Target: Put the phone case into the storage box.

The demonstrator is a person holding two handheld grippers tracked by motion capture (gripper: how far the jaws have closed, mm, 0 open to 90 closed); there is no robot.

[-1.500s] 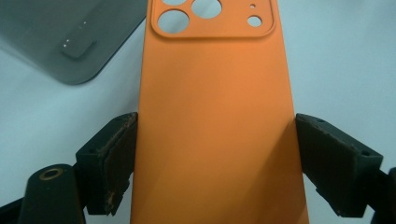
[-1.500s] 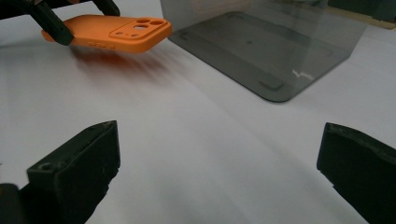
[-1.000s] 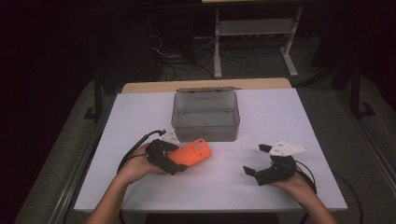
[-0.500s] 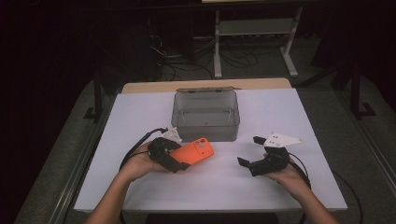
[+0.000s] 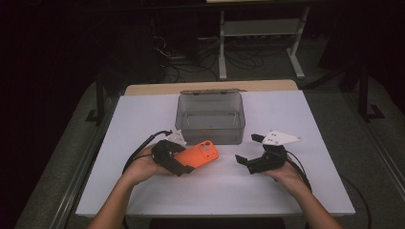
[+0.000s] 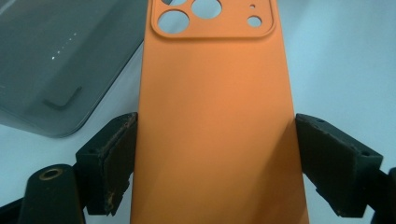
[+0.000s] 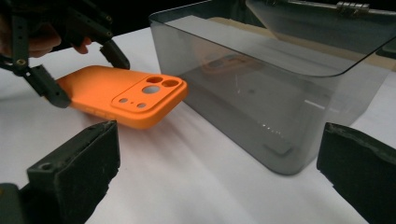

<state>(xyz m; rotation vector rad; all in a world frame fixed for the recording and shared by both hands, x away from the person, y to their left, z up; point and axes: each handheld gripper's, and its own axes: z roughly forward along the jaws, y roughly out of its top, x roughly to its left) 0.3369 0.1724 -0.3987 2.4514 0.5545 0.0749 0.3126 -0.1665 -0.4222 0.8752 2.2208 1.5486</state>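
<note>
I can read no text, brand, number or sign anywhere here. The back of the orange phone case [image 6: 215, 116] clamped in my left gripper [image 5: 179, 160] is plain, with bare camera cut-outs, and the smoky plastic box [image 5: 210, 118] carries no label that I can make out.

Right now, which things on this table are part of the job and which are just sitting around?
In play:
- orange phone case, gripped across its long edges by the left tool
- grey see-through box, lid open, just behind the case
- right tool, open, nothing between its jaws

Just there:
- white table
- metal stand and floor cables in the dark behind
</note>
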